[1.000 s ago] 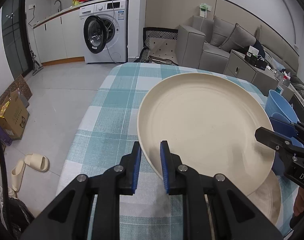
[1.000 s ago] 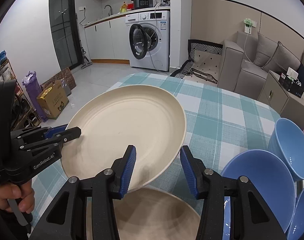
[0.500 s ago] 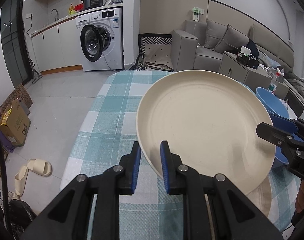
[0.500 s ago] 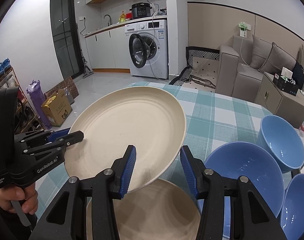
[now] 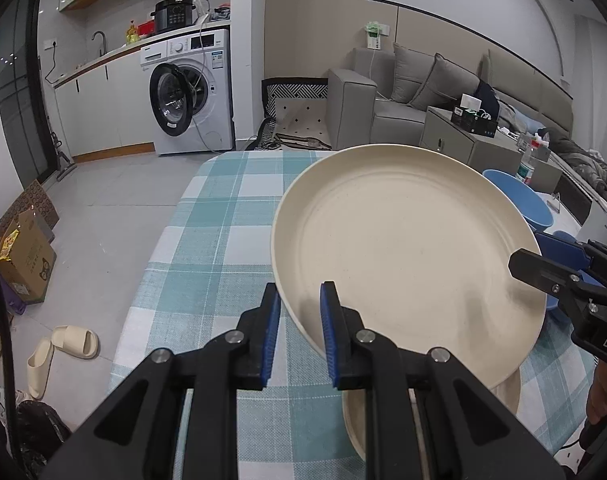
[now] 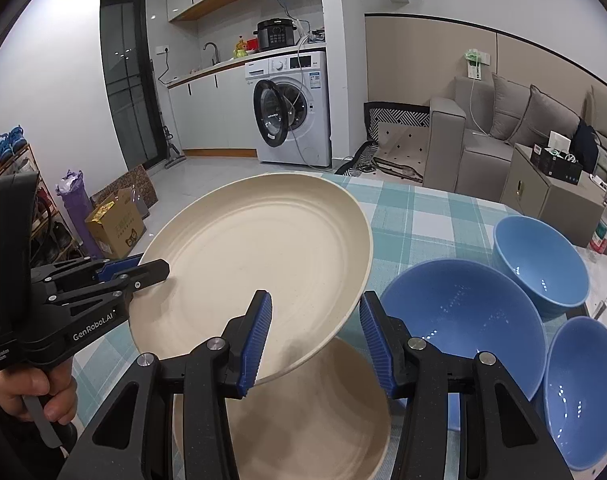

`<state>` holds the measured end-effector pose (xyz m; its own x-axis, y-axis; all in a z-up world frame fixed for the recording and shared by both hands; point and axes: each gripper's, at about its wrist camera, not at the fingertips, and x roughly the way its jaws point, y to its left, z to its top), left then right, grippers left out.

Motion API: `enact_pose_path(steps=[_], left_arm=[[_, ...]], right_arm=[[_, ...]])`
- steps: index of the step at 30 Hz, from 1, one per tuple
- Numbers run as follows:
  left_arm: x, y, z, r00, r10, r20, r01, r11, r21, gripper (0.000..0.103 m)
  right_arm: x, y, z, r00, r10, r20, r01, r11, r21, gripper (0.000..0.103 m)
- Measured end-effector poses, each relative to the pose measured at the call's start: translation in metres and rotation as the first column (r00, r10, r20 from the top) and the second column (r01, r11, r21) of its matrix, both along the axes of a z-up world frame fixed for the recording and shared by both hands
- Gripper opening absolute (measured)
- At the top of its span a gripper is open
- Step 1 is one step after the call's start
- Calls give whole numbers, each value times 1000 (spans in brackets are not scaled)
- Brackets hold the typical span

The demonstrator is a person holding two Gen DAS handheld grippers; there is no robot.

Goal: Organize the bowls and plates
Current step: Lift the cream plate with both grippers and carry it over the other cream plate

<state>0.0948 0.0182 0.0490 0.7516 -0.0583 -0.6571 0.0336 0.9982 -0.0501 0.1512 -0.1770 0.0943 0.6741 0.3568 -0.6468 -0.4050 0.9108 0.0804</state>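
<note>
— What's the left claw (image 5: pixel 299 322) doing?

— Its blue pads are pinched tight on the near rim of a cream plate (image 5: pixel 403 248), one pad above the rim and one below. That plate is up in the air, tilted, clear of the counter (image 5: pixel 223 216).

— And the right claw (image 6: pixel 315 332)?

— Part-way open, with the opposite edge of the same plate sitting between its pads. The left pad lies against the plate's upper face; the right pad stands off to the side of the rim. I can't tell whether it truly grips or only steadies. From the left camera its black tip reaches over the plate's far right edge.

— Anything under the plate?

— A second cream plate (image 6: pixel 303 420) lies flat on the checked teal-and-white cloth, directly below the raised one and not touching it.

— The bowls?

— Three blue ones on the right of the counter. The big bowl (image 6: pixel 463 316) sits just beside the flat plate, another bowl (image 6: pixel 543 264) behind it, and a third bowl (image 6: pixel 583 392) nearest the right edge, close to the big one.

— Who's holding the left claw?

— A hand (image 6: pixel 31 392) wrapped around its handle, low on the left. Beyond the counter there's a washing machine (image 6: pixel 291 108) with its door open and a grey sofa (image 5: pixel 403 96).
</note>
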Motion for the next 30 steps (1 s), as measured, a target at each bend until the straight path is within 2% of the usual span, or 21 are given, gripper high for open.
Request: enact_pose_path(steps=[10,30], left_arm=[[-15,-14,1,999,-36,26,35,999,26,18],[-32,-23,-11,997,-75,7,75,997,28,19]], right_arm=[[-20,-16,-4,1000,-25,8,25,1000,8,47],[-45,-27,-12,999,-45,9,45,999,12,47]])
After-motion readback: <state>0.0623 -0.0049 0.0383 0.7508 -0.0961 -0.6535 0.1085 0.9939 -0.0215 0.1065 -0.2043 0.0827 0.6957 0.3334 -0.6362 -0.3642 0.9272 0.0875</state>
